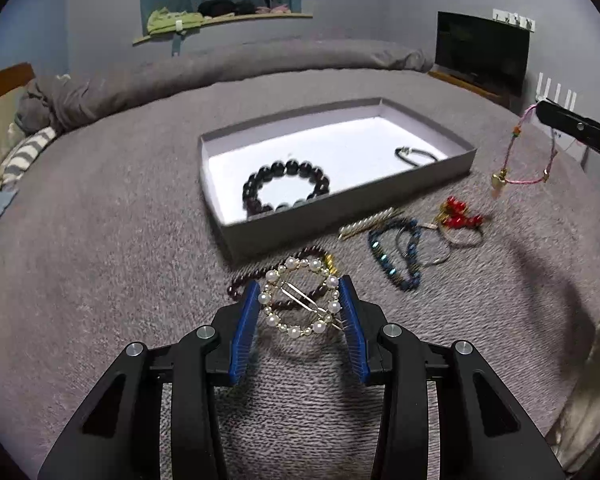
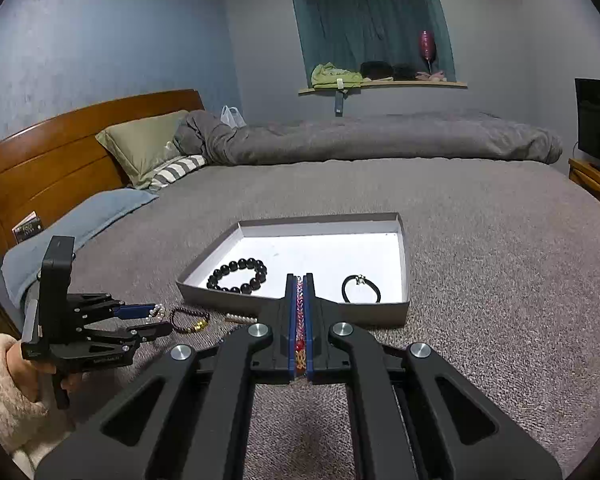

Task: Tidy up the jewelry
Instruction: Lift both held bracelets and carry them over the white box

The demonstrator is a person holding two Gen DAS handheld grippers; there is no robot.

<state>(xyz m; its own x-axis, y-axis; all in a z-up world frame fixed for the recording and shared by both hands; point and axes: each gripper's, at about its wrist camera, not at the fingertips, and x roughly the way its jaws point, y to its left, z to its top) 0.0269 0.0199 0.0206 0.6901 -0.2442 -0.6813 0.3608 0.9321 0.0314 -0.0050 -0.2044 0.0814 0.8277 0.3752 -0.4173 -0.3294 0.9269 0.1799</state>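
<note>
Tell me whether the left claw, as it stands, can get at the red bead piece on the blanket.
Probably not yet. The left claw is shut on the pearl hair clip, so it is full. The red bead piece lies uncovered beside the box; the path looks clear.

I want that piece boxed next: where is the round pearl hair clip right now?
In the left wrist view, the round pearl hair clip is clamped between the left tool's blue pads, lifted above the grey bedspread, short of the grey cardboard tray.
</note>
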